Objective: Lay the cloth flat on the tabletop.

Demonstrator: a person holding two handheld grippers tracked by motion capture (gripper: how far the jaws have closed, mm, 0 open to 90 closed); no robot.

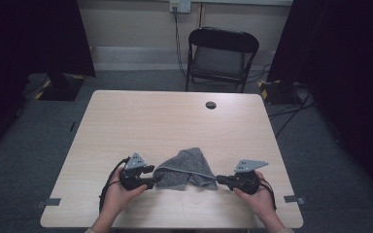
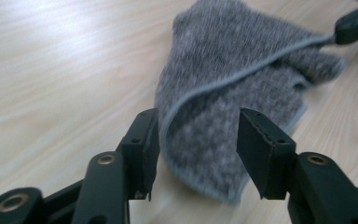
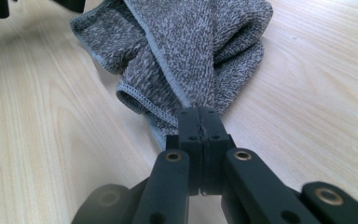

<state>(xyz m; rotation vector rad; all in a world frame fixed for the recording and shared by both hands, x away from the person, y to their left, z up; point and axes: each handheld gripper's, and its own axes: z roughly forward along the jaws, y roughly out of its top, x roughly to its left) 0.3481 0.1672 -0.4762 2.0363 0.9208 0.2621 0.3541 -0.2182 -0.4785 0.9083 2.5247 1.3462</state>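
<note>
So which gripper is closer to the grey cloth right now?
Right. The right gripper is shut on a corner of the grey cloth, touching it. The left gripper is open, jaws either side of the cloth's near edge, not clamped.

Cloth [image 1: 186, 168] speckled grey, pale grey hem; tongs [image 3: 200, 122] black; table [image 1: 145, 121] light woodgrain.
</note>
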